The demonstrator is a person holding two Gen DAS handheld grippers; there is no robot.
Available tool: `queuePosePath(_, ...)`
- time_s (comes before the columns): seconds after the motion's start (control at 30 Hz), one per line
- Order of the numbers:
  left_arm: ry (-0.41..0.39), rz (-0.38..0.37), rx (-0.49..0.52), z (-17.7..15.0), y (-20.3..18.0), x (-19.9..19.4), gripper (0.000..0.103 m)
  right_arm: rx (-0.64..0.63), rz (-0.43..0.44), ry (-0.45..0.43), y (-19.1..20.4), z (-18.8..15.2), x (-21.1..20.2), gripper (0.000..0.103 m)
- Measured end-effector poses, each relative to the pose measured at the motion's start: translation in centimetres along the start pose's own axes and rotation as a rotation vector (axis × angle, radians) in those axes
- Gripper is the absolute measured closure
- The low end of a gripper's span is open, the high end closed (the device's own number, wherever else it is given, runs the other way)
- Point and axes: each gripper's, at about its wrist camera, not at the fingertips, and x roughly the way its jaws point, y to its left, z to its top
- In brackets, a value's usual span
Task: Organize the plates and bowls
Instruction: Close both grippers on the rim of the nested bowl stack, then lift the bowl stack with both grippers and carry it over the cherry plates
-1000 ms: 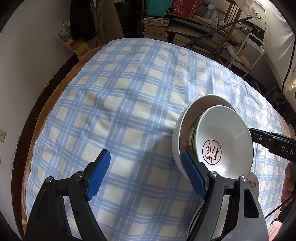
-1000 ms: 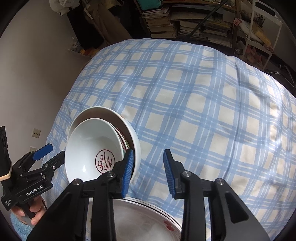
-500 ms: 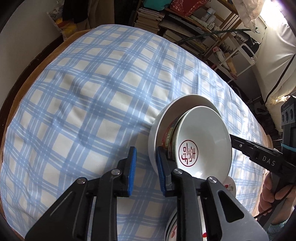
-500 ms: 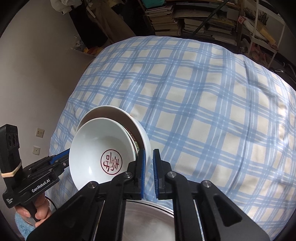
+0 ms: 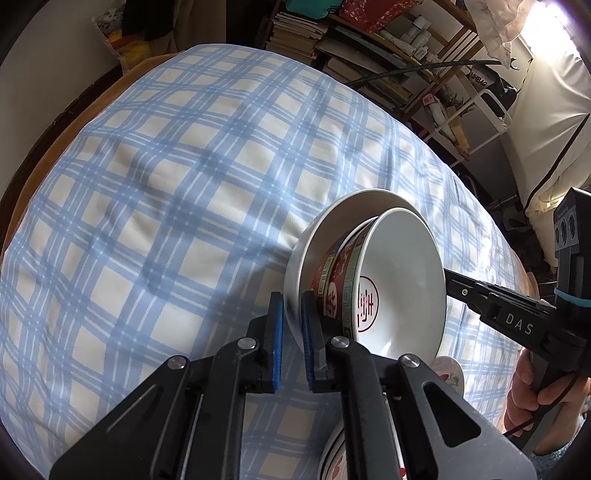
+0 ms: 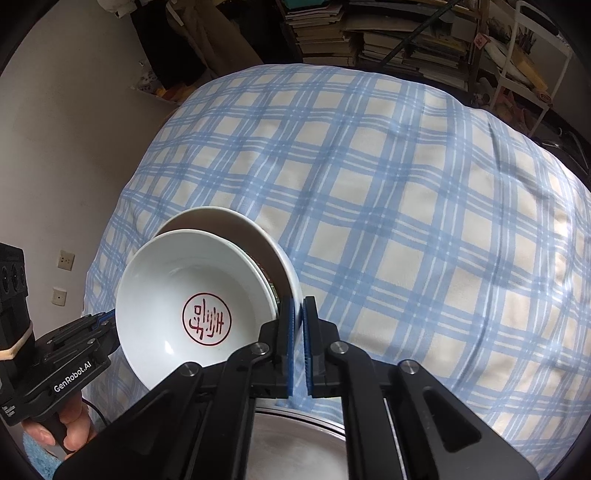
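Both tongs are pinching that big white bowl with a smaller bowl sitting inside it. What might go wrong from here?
1. The left tongs and right tongs each pinch only the thin rim of the big white bowl, so it may slip out.
2. The smaller bowl lies loose and tilted inside, so it could slide out if the stack tips.
3. Plates sit just below; a drop could chip them.

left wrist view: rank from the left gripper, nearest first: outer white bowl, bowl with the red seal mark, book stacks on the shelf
1. outer white bowl: its rim is pinched between the left gripper's pads, at the bottom centre.
2. bowl with the red seal mark: nested inside it, just to the right.
3. book stacks: at the top, past the far edge of the checked cloth.
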Motion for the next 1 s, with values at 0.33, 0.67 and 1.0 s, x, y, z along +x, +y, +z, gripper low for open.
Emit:
queuePosePath(0.33,-0.007,0.017,-0.007,-0.1,-0.4,0.1,0.095,0.036,-0.012,0.023,-0.3,0.2,0.4,0.095)
queuePosePath(0.67,-0.003,-0.006,-0.037,-0.2,0.2,0.3,0.095,0.013,-0.048,0.015,0.3,0.0,0.5,0.095)
queuePosePath(1.0,0.005,0.002,-0.046,0.2,0.2,-0.2,0.097,0.013,-0.069,-0.007,0.7,0.0,-0.1,0.095)
